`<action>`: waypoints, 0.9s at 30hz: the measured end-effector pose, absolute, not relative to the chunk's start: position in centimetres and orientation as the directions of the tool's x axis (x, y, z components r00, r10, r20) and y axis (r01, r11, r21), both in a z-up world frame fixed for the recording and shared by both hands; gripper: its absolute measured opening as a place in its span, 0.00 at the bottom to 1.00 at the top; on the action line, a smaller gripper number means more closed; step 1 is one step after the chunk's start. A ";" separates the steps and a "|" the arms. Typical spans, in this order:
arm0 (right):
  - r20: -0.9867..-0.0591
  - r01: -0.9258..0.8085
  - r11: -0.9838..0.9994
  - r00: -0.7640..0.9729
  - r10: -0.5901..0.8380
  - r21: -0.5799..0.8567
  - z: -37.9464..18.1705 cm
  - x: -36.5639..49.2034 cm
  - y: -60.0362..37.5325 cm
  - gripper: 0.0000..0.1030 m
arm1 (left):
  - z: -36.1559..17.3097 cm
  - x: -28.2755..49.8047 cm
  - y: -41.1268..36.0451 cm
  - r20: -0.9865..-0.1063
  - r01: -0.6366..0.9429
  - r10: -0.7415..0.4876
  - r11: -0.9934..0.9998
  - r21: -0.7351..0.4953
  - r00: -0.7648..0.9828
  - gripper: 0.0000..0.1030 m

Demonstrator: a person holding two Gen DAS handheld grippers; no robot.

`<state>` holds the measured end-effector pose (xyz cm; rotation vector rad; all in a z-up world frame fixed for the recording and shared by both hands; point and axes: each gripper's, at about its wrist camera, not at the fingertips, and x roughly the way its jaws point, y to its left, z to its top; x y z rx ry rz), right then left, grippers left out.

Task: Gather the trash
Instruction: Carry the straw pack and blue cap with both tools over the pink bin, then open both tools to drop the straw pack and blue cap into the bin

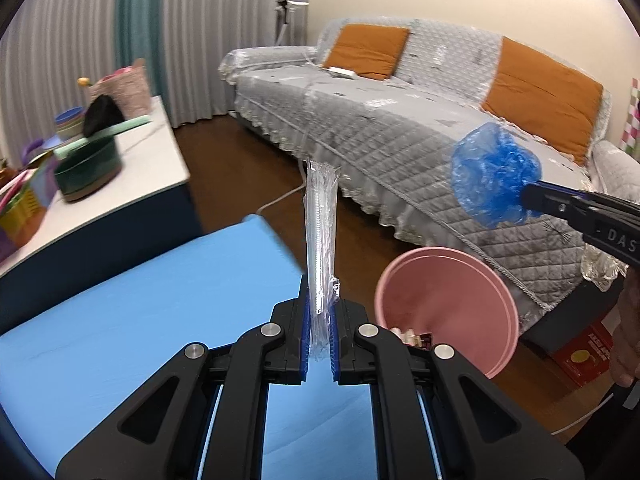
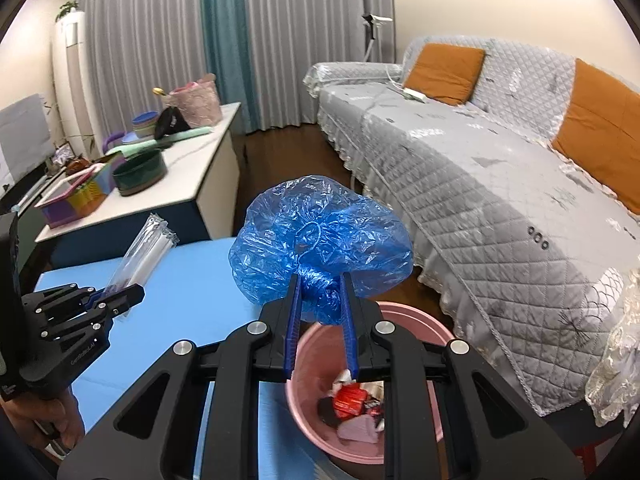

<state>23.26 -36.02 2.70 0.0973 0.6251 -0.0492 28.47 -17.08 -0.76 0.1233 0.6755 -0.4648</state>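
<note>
The left gripper has its blue-padded fingers pressed nearly together on the lower end of a long clear plastic sleeve holding a white straw, which stands up and away from the jaws over the smooth light-blue tabletop. The right gripper pinches the gathered neck of a crumpled, glossy blue plastic cover between narrowly parted fingers, the billowed film fanning out above them. Both tools angle downward. Just beneath the right gripper sits a round pink plastic bin with red and dark wrappers at its bottom. Beyond stretches a sofa under a quilted grey cover with orange cushions.
</note>
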 end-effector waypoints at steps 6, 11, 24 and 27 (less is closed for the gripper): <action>-0.611 0.132 0.988 0.789 -0.058 0.077 1.4 22.9 -39.3 0.19 | -1.7 28.5 -19.9 -0.632 0.496 -0.415 0.867 -0.055 0.654 0.07; -0.631 0.165 0.984 0.771 -0.090 0.061 0.3 22.9 -41.2 0.19 | -2.4 28.9 -22.8 -0.640 0.527 -0.443 0.847 -0.068 0.629 0.07; -0.679 0.219 0.974 0.725 -0.119 0.063 -1.8 22.8 -44.6 0.19 | -4.2 28.3 -29.1 -0.679 0.606 -0.477 0.793 -0.059 0.558 0.10; -0.695 0.220 0.972 0.711 -0.104 0.080 -2.1 23.3 -44.9 0.23 | -4.3 28.3 -29.0 -0.680 0.598 -0.472 0.799 -0.062 0.561 0.42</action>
